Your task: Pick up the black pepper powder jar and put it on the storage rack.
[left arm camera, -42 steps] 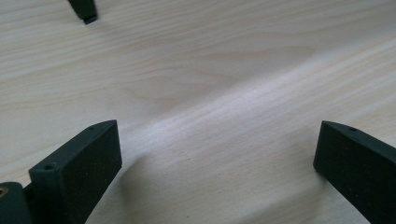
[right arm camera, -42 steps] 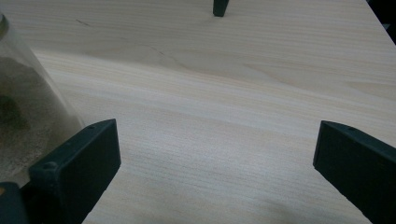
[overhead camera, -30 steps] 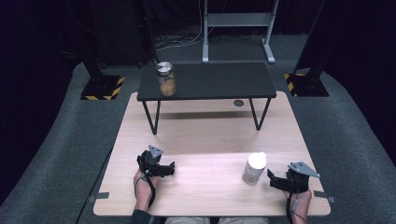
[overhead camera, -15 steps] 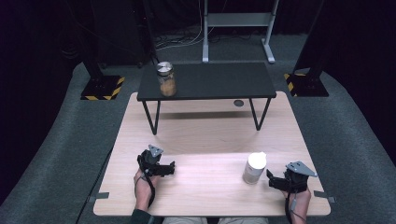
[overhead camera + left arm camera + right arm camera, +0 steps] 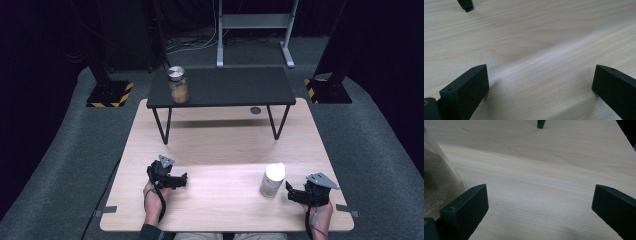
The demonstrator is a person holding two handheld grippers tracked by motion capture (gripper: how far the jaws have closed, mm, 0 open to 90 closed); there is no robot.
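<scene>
One light wooden surface (image 5: 225, 145) carries everything here, and it is the largest thing in view. On its far half stands one small black table (image 5: 225, 87) on thin black legs; one such leg tip shows at the top of the left gripper view and one at the top of the right gripper view.

Two jars are present. One jar with a white lid (image 5: 272, 180) stands upright on the near right part of the surface, just beside the right tongs; in the right gripper view its clear wall (image 5: 439, 180) rises at the left edge, close against the left jaw but whether it touches cannot be told. The other, a glass jar with a metal lid (image 5: 178, 85) and brownish contents, stands upright on the left end of the black table, well apart from both hands.

Two tongs are held, one in each hand. The left tongs (image 5: 176, 180) rest low at the near left of the surface, their jaws spread wide with bare wood between them (image 5: 540, 82). The right tongs (image 5: 295, 194) sit at the near right, jaws likewise wide apart over bare wood (image 5: 540, 202), gripping nothing.

One small dark round mark (image 5: 256, 110) lies on the surface under the black table's near edge.
</scene>
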